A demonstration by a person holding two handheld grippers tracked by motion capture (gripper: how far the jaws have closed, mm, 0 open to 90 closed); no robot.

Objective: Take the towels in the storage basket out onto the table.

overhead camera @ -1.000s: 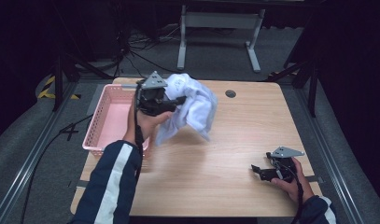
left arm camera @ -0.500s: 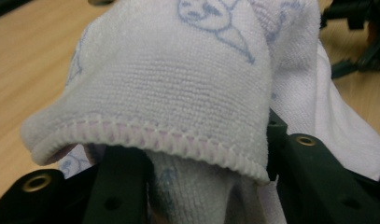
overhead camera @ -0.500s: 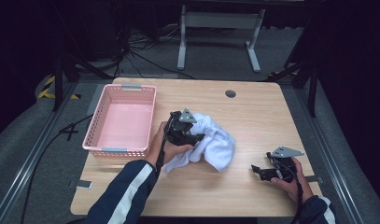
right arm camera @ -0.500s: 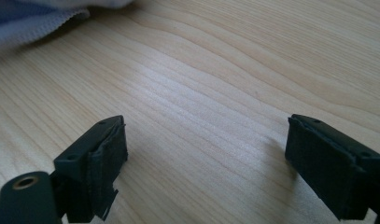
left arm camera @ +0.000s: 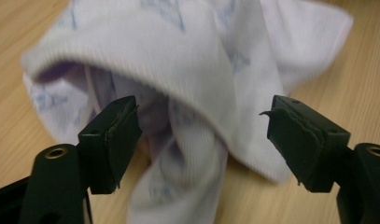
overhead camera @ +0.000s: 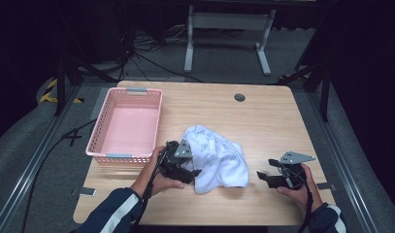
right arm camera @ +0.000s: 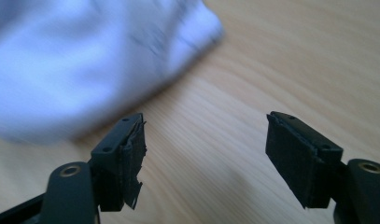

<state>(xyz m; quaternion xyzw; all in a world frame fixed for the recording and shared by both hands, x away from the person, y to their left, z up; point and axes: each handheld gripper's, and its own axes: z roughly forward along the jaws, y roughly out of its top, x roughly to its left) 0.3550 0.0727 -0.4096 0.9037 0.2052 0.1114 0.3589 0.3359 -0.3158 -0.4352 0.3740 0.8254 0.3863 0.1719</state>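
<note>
A white garment (overhead camera: 217,158) with a faint blue print lies crumpled on the wooden table (overhead camera: 263,116), front of centre. My left gripper (overhead camera: 192,172) sits low at its left edge. In the left gripper view the jaws (left arm camera: 201,112) have just been opening and stand apart on either side of a fold of the garment (left arm camera: 215,70), with the pads off it. My right gripper (overhead camera: 261,175) rests near the table's front right, just right of the garment. Its jaws (right arm camera: 204,119) have just been closing a little but stay open over bare wood, with the garment (right arm camera: 85,60) blurred ahead.
A pink plastic basket (overhead camera: 122,156) stands on the table's left side, close behind my left hand. A round cable hole (overhead camera: 239,97) sits near the far edge. Beyond the table are a grey desk frame (overhead camera: 224,29) and floor cables.
My left gripper carried the garment from above the basket down and right onto the table, then opened and let it go. The right gripper stayed at the front right.
</note>
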